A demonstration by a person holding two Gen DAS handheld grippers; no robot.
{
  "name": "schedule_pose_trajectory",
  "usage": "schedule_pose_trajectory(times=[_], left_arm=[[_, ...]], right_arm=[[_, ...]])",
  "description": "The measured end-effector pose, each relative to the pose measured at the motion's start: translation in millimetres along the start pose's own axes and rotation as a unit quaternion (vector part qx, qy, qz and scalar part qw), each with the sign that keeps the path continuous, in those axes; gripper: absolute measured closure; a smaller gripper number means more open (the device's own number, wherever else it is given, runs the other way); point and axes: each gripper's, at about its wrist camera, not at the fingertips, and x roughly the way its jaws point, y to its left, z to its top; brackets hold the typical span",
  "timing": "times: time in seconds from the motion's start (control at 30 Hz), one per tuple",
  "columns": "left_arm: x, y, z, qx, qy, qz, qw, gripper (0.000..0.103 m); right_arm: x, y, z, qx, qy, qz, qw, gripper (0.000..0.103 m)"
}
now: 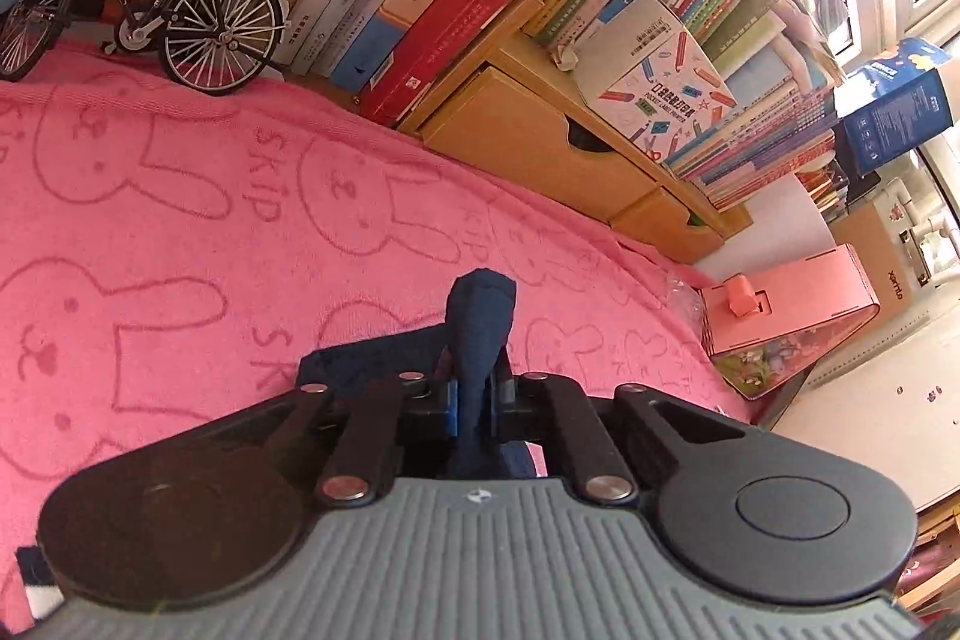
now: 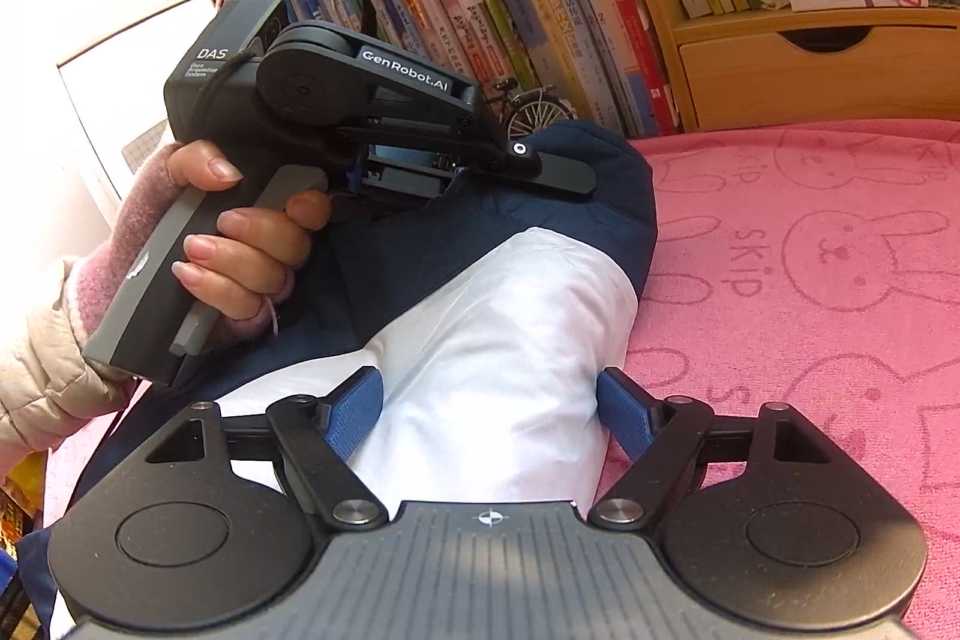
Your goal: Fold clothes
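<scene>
Spread wide, the right gripper (image 2: 489, 415) has its blue pads on either side of the white part of a navy and white garment (image 2: 510, 316), which lies on a pink rabbit-print blanket (image 2: 810, 280). Ahead and to its left, the left gripper (image 1: 475, 394) is clamped tight on a bunched navy fold of the garment. Beyond both stand books (image 2: 540, 16) and a small model bicycle (image 1: 198, 10).

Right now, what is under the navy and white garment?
The pink bunny towel shows around the navy and white garment and runs beneath it. Whatever lies directly below is covered, as is the surface under the towel.
</scene>
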Motion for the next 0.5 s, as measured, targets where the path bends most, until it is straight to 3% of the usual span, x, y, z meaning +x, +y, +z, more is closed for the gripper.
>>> schedule_pose_trajectory(times=[0.2,0.37,0.43,0.5], left_arm=[[9,-1,10,0.011,-0.007,0.019,0.9997,0.097],[5,-7,18,0.016,-0.041,0.053,0.9976,0.096],[-6,-14,22,0.021,-0.087,0.11,0.9899,0.096],[-22,-36,15,0.079,-0.151,0.2,0.9648,0.097]], right_arm=[[0,0,1,0.002,0.001,0.002,1.0,0.023],[-1,2,1,0.001,0.002,0.002,1.0,0.022],[-1,2,1,-0.001,0.003,0.003,1.0,0.021],[-1,2,1,0.001,0.003,0.004,1.0,0.021]])
